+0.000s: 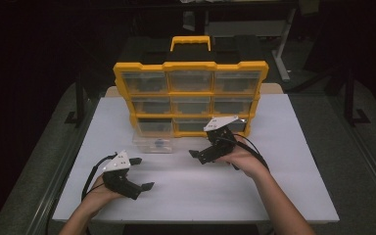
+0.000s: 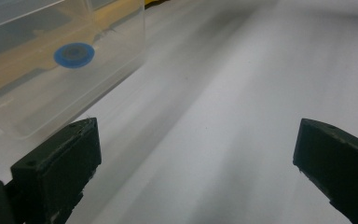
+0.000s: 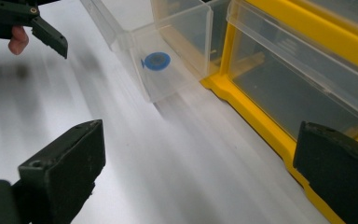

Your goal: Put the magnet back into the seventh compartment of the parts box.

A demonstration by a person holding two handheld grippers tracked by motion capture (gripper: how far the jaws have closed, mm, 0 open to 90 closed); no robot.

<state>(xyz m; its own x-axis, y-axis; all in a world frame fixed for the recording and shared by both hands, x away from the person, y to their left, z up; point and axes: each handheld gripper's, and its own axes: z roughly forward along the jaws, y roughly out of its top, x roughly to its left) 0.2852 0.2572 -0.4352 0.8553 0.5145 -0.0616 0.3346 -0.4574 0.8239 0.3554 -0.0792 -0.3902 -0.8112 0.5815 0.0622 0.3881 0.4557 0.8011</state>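
High view: the left hand-held gripper hovers low over the white desk with jaws spread wide and empty, as does the right hand-held gripper. The clear drawer, pulled out of the yellow organizer, lies ahead of the left one and slightly right, nearer it than the right, long axis running toward the cabinet. A blue washer lies inside; no writing is legible.
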